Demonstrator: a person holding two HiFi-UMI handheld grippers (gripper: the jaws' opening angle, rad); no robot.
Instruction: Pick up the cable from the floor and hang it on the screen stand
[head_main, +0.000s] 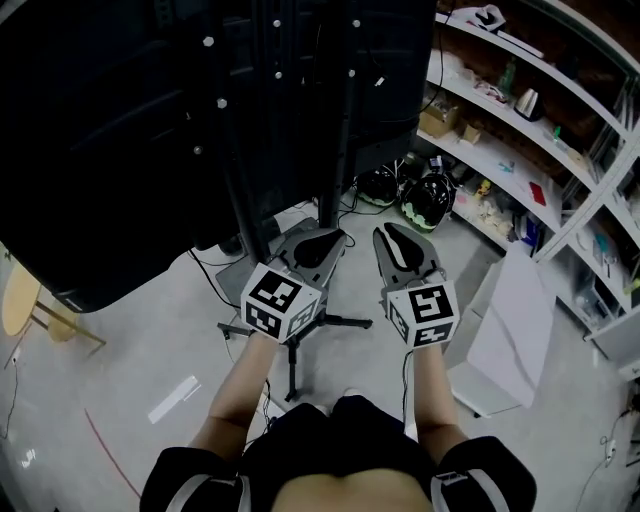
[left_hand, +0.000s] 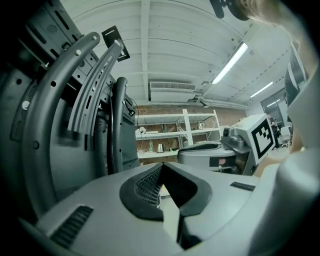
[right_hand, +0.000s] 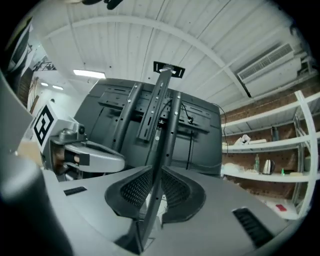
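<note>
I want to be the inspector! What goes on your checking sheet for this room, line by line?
Surface: grey floor, with a white strip lying on it.
Job's things: screen stand upright, carrying the black screen; neither gripper holds a cable.
Clutter: two helmets, black tripod legs, a white panel by the shelves.
Grippers: left gripper shut, empty; right gripper jaws slightly apart, nothing gripped, the stand's column showing through the gap.
Cables: black floor cable beside the stand's base, maybe the job's one; hanging cables behind the screen.
Surroundings: shelves with a kettle; strip lights overhead.
</note>
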